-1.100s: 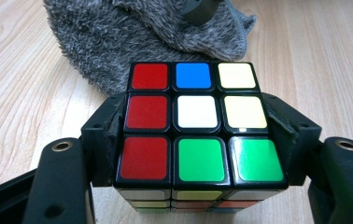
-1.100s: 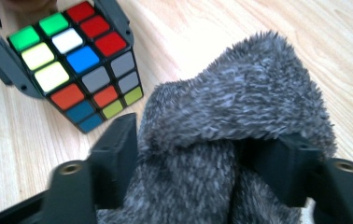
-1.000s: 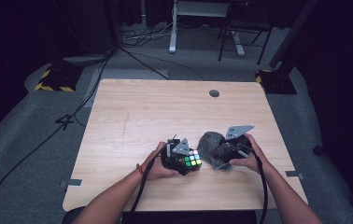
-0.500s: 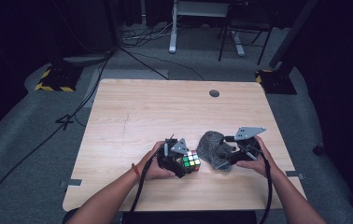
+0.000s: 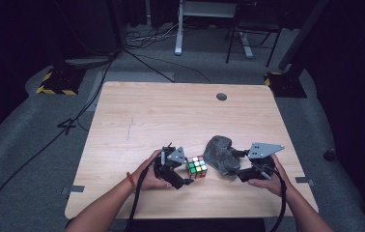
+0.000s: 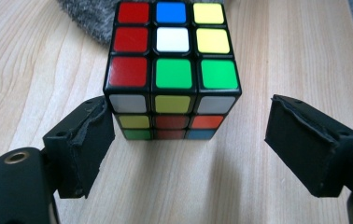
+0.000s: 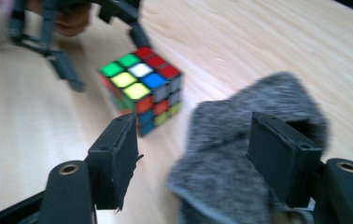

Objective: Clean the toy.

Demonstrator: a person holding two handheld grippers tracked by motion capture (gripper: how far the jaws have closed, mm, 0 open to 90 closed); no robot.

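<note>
On the light wooden table, left gripper gapes, jaws just opened off scrambled multicoloured puzzle cube, standing free now. Right of it, crumpled grey felt cloth; right gripper, jaws apart, lately narrowing, backed off rightward.

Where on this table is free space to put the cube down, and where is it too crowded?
The far half of the table is bare up to the round grommet; the left side beyond the left gripper is bare too. The near middle is crowded: cube, grey cloth and right gripper sit close together.
</note>
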